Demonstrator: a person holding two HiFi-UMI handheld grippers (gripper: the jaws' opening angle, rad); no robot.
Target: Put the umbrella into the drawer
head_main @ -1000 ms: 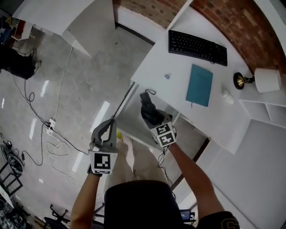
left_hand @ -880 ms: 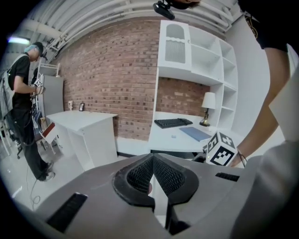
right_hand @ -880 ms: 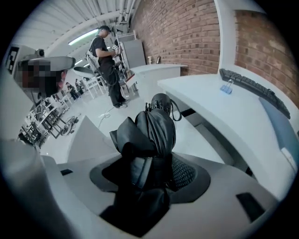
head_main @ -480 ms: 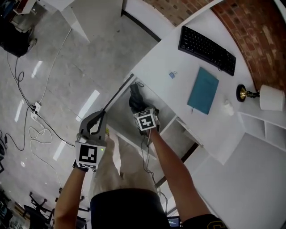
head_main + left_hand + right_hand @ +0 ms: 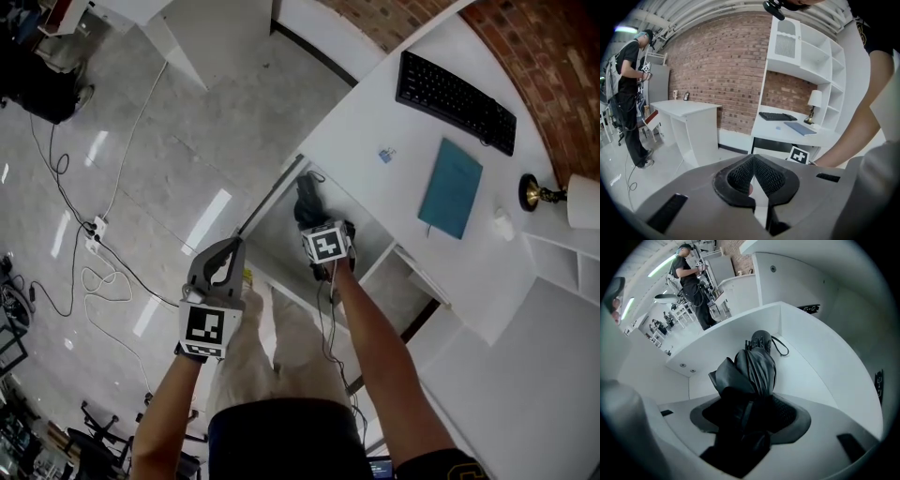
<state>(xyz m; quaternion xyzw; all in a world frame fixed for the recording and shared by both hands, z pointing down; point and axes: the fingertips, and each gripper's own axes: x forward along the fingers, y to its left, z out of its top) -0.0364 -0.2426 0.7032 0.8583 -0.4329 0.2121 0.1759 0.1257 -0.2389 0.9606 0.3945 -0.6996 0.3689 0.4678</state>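
The folded black umbrella (image 5: 307, 197) hangs inside the open white drawer (image 5: 277, 246) under the desk, and my right gripper (image 5: 315, 221) is shut on its cloth end. In the right gripper view the umbrella (image 5: 757, 365) points steeply down, and its handle end and wrist strap are close to the drawer floor (image 5: 813, 363). The dark cloth fills the space between the pads of the right gripper (image 5: 749, 414). My left gripper (image 5: 228, 249) hovers to the left of the drawer's front edge. Seen in its own view, this left gripper (image 5: 753, 161) is shut and holds nothing.
On the white desk (image 5: 375, 112) lie a black keyboard (image 5: 457, 94), a teal notebook (image 5: 452, 187) and a small blue item (image 5: 386, 155); a lamp (image 5: 561, 197) stands at the right. Cables (image 5: 94, 239) trail over the floor. A person (image 5: 628, 93) stands far left.
Both grippers have come down. The right one has sunk with the umbrella deeper into the drawer; the left stays shut beside the drawer front.
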